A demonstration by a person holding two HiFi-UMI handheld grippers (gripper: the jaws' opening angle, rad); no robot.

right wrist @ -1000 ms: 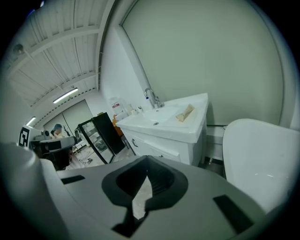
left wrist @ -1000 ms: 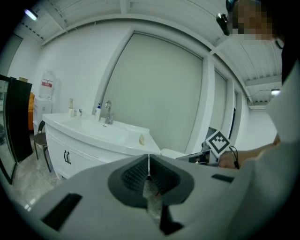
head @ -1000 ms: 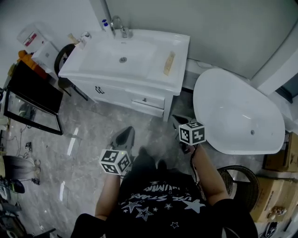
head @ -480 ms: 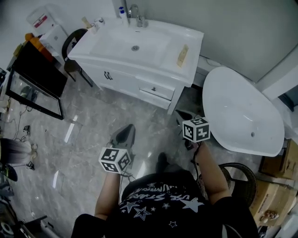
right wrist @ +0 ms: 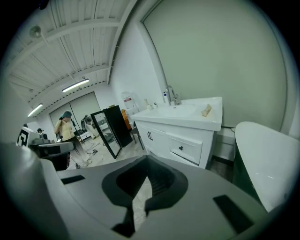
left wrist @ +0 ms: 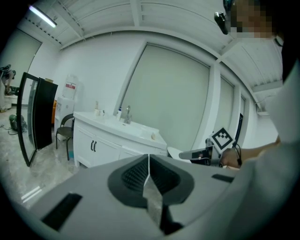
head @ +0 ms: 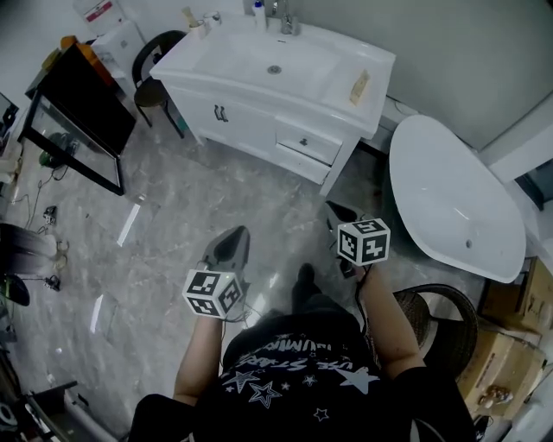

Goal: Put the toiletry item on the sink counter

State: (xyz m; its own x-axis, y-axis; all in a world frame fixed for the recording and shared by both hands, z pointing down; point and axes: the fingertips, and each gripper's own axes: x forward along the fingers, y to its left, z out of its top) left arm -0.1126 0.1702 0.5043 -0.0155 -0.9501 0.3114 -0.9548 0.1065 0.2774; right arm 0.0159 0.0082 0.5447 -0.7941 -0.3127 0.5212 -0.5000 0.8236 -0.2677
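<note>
The white sink counter (head: 259, 65) stands at the top of the head view, with a faucet (head: 281, 15) and small bottles (head: 257, 12) at its back edge. A tan toiletry item (head: 359, 87) lies on its right side, also the tan item (right wrist: 206, 110) in the right gripper view. Over the grey floor, well short of the cabinet, my left gripper (head: 233, 238) has its jaws shut on nothing. My right gripper (head: 333, 212) is likewise shut and empty. In their own views the left gripper (left wrist: 149, 161) and right gripper (right wrist: 147, 177) both point toward the counter (left wrist: 117, 127).
A white bathtub (head: 454, 203) sits right of the cabinet. A black-framed panel (head: 82, 112) leans at the left, a dark chair (head: 155, 73) beside the counter. A wicker basket (head: 436, 324) and cardboard boxes (head: 505, 363) stand at the lower right. A person (right wrist: 65, 127) stands far back.
In the head view the sink counter has slid up and to the right, showing more floor and cabinet front. Both grippers hold about the same spot in the picture and stay shut.
</note>
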